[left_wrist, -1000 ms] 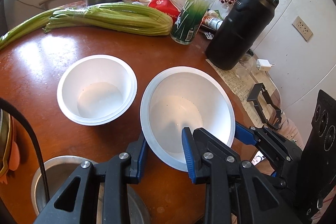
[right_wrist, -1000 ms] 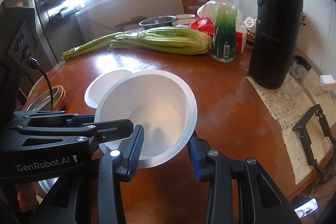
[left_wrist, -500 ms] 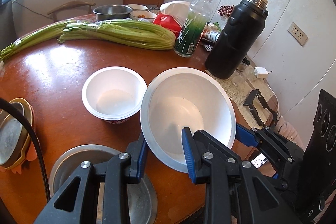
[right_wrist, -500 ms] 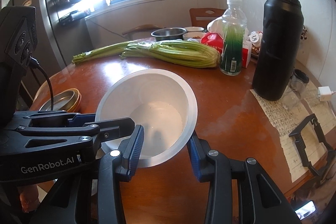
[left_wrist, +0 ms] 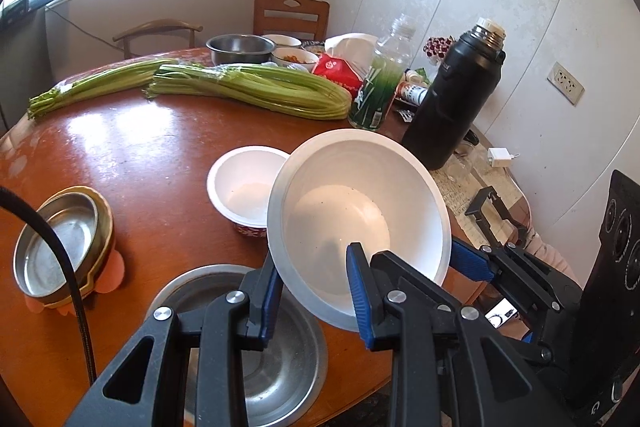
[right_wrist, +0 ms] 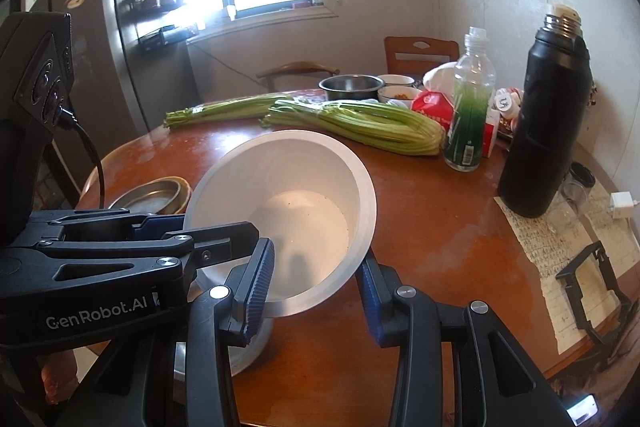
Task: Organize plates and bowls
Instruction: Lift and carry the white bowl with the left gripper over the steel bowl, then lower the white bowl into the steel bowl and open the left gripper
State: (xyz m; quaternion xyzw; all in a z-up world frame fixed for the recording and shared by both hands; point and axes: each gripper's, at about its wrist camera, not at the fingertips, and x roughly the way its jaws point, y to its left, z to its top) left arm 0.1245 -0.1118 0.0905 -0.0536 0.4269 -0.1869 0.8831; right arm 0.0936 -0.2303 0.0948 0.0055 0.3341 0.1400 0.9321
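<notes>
Bowl-wise, the big white bowl point(left_wrist: 360, 211) is up off the table point(left_wrist: 132, 147), tipped a bit, and pinched by both claws at once. The left gripper point(left_wrist: 314, 291) is clamped on the near rim, one blue pad outside the wall and one inside. The right gripper point(right_wrist: 316, 283) is clamped on the rim too, same deal, one pad in and one out, and its blue tips also show at the bowl's right edge in the left view.

Going left to right on the table: a shallow metal dish point(left_wrist: 56, 247) sits in a yellowish holder near the left edge. Then a steel bowl point(left_wrist: 272, 359) sits right under the left claw, close to the table's near edge. A smaller white bowl point(left_wrist: 244, 183) sits just behind the lifted one, partly hidden by its rim. Farther back are two bunches of celery point(left_wrist: 248, 91), a clear bottle point(left_wrist: 380, 87) with green inside, and a tall black flask point(left_wrist: 452, 99) on the right. Past that there's a sheet of paper point(right_wrist: 560, 239) with a black frame point(right_wrist: 596, 291) lying on it.
</notes>
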